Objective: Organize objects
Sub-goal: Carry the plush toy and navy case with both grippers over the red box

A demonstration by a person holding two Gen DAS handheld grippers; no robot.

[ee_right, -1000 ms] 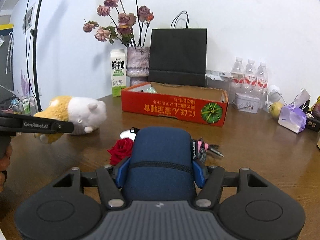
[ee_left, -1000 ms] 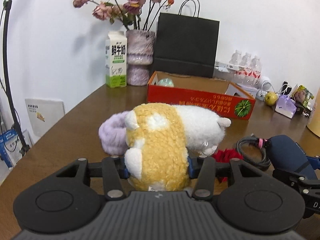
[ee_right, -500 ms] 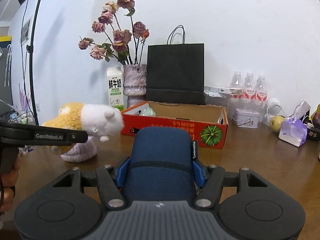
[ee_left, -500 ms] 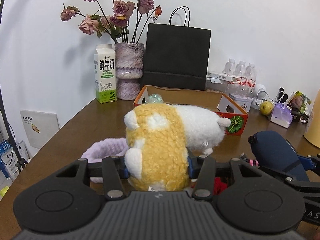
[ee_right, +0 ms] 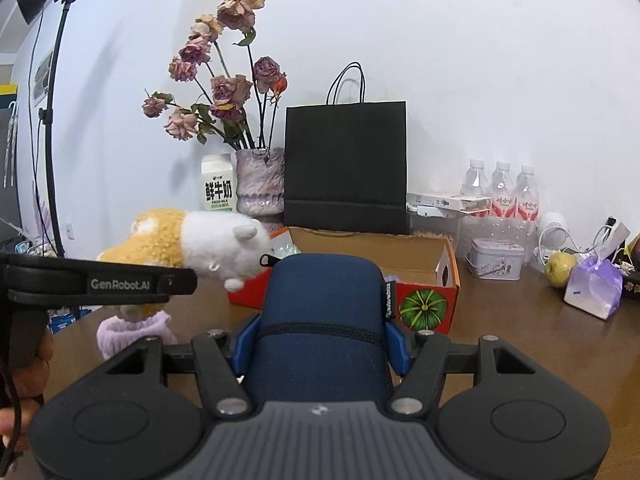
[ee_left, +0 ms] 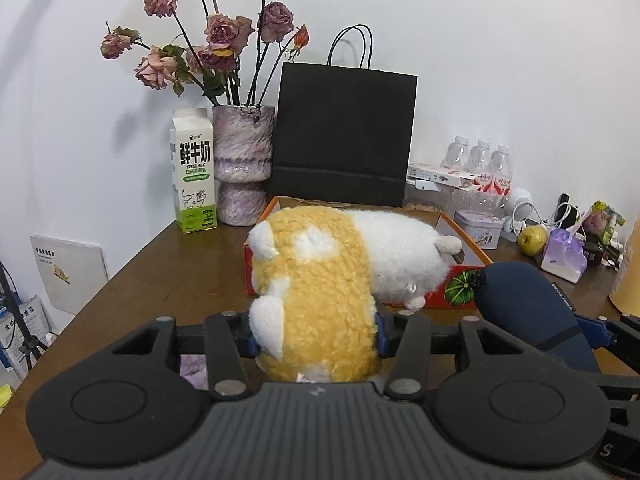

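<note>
Two tools loaded, both raised above the counter (ee_right: pixel 520 360) and aimed at the orange cardboard box (ee_right: pixel 424 304) near the back edge. Left tool (ee_left: pixel 316 336) pinching the yellow-and-white plush toy (ee_left: pixel 320 292) at its yellow end, pads sunk into the fleece, white head end jutting forward toward the box's near left corner. Right tool (ee_right: pixel 320 340) clamped on the dark blue pouch (ee_right: pixel 320 312), blue pads pressed against both its sides, rounded front end pointing toward the box's open top. Long axis of each held thing running along the tool's fingers, straight toward the box. Box dead ahead of the pouch and slightly below; plush head, seen from the right wrist view, already overlapping the left corner of the box, so probably the left hand nearer to a drop. Lavender knitted item (ee_right: pixel 132 332) resting on the counter beneath the left tool, well short of the box. Likely next need: forward carry over the box rim before letting go.
</note>
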